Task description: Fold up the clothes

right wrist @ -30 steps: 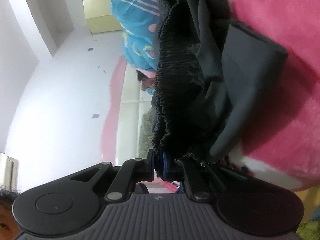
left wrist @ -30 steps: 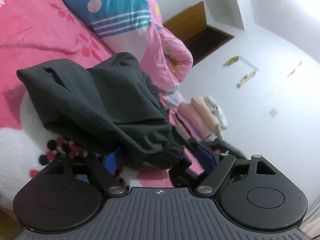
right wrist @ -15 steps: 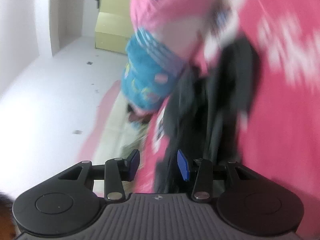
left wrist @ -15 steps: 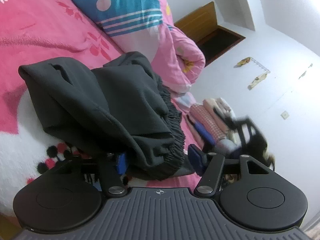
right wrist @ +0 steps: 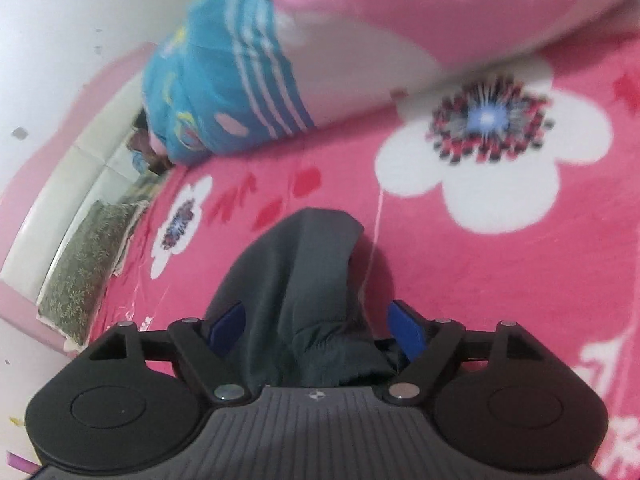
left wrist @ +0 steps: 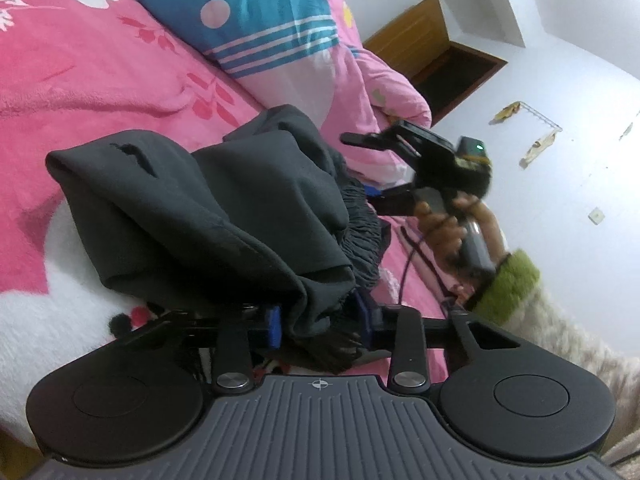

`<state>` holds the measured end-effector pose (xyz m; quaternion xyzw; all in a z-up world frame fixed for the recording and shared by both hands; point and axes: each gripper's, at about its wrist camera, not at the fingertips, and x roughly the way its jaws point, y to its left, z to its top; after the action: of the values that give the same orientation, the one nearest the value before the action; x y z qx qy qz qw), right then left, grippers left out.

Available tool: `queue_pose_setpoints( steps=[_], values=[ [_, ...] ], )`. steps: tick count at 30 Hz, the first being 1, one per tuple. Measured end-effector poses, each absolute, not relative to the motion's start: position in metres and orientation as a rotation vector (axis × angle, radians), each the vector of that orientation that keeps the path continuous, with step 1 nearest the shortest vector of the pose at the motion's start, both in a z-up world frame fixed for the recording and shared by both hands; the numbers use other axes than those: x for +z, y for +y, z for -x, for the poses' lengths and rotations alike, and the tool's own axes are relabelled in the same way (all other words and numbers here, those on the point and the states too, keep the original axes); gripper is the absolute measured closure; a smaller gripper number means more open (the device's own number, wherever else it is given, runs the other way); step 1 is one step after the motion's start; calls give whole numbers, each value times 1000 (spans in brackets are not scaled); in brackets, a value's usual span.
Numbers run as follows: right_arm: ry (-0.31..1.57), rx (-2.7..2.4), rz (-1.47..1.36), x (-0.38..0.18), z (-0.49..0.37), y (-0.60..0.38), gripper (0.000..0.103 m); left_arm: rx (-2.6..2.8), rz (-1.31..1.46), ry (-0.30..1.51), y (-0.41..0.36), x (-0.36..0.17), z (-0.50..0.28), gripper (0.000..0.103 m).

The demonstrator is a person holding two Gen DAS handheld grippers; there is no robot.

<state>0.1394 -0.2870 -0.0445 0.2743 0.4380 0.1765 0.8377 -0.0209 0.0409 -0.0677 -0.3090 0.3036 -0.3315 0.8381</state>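
Observation:
A dark grey pair of trousers (left wrist: 208, 208) lies bunched on the pink flowered blanket (left wrist: 80, 72). Its elastic waistband (left wrist: 360, 232) faces right. My left gripper (left wrist: 320, 324) is closed on a bunch of the trousers' cloth at the near edge. My right gripper (right wrist: 316, 326) is open, its blue pads (right wrist: 406, 330) wide apart on either side of the trousers (right wrist: 296, 280) below it. The right gripper also shows in the left wrist view (left wrist: 384, 168), held by a hand just beyond the waistband.
A blue striped and pink quilt (left wrist: 280, 32) is heaped at the back of the bed. A green patterned cushion (right wrist: 84, 256) lies by the pink headboard. A wooden door frame (left wrist: 436, 52) and white wall are beyond.
My right gripper let go of the waistband, opened wide and swung round over the trousers. My left gripper's jaws narrowed onto the cloth.

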Motion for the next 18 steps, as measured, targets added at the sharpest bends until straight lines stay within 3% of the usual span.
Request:
queue_pose_setpoints(
  steps=[1, 3, 4, 5, 6, 7, 10, 18],
  values=[
    [955, 382, -596, -50, -144, -286, 25, -695, 653, 641, 41, -68, 20, 75],
    [974, 391, -582, -55, -149, -281, 40, -685, 649, 638, 42, -67, 19, 79],
    [983, 395, -574, -57, -151, -278, 49, -680, 649, 633, 43, -67, 19, 82],
    [985, 392, -552, -57, -151, -274, 67, -675, 650, 629, 45, -67, 19, 84],
    [986, 389, -528, -57, -151, -270, 78, -672, 651, 626, 46, -67, 18, 85],
    [986, 386, -505, -57, -151, -266, 84, -669, 652, 623, 48, -66, 18, 86],
    [930, 369, -509, -47, -135, -271, 91, -669, 662, 601, 54, -65, 15, 89],
    [771, 319, -631, -14, -73, -310, 93, -629, 662, 531, 66, -50, -5, 93]
  ],
)
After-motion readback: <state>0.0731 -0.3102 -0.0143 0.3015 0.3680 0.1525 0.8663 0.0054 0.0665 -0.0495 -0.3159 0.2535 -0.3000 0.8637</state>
